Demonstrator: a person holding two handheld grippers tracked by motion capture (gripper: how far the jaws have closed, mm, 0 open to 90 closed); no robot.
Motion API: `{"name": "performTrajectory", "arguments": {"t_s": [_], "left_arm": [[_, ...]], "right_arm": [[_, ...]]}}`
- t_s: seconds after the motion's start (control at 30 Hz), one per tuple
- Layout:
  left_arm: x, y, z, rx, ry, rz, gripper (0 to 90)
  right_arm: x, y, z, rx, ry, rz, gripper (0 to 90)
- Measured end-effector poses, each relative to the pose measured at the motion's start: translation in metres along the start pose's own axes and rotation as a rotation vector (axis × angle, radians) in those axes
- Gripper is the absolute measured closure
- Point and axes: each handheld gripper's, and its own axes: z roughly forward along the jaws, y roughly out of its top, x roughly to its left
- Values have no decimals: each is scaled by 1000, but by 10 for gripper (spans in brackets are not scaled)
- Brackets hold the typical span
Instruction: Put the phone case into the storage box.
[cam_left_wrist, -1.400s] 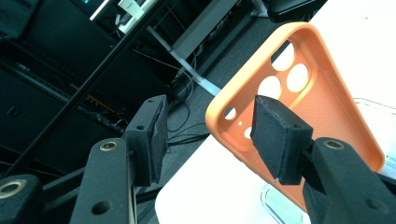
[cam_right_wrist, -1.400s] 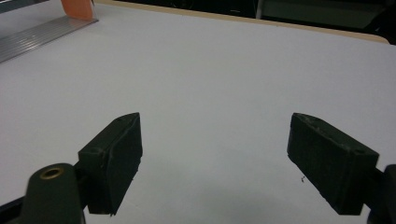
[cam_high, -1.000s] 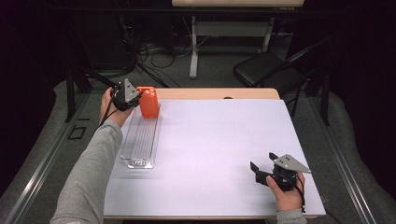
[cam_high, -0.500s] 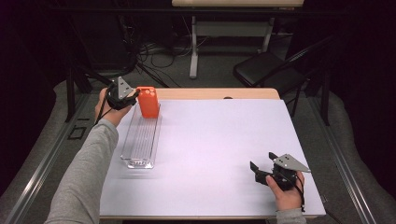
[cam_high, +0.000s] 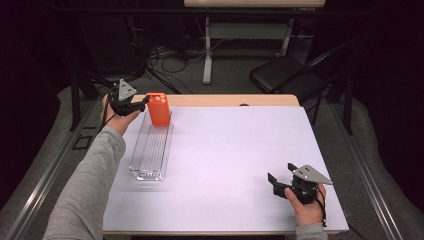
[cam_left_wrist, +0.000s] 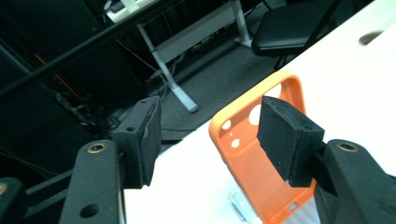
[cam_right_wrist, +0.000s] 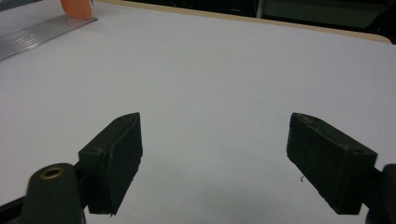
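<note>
A: Since the earlier frame our left gripper (cam_high: 134, 105) has drawn back a little from the orange phone case (cam_high: 158, 109); jaws spread, pinching nothing.

B: Near first: our right gripper (cam_high: 280, 183) rests low at the near right of the surface (cam_high: 240, 160), jaws spread too, well apart from the case.

A: Farther off, the case stands upright at the far end of the clear ribbed tray (cam_high: 151, 150), long axis vertical, just right of our left jaws. We judge the left hand (cam_high: 114, 117) nearer.
</note>
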Motion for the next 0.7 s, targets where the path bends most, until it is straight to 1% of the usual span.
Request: {"name": "performTrajectory", "arguments": {"t_s": [0.13,0.23,0.3,0.37,0.47,0.53,0.57,0.67,0.7], "left_arm": [[4,2,-4,-16,-26,-88,359],[7,4,-7,-24,-56,-153,353],[8,4,-9,-33,-65,-179,349],[10,5,-10,-31,-86,-208,349],[11,7,-11,-18,-108,-225,349],[11,7,-12,-21,-114,-229,349],[10,8,-13,-25,-118,-238,347],[10,9,-13,-35,-126,-256,323],[9,9,-13,-31,-128,-264,306]], "right_arm": [[0,0,0,1,1,-2,180],[0,0,0,3,1,-4,180],[0,0,0,-1,0,-4,180],[0,0,0,2,-2,-5,180],[0,0,0,2,-2,-5,180],[0,1,0,1,-1,-5,180],[0,1,0,3,-2,-7,180],[0,1,0,1,-2,-6,180],[0,1,0,2,-2,-6,180]]}}
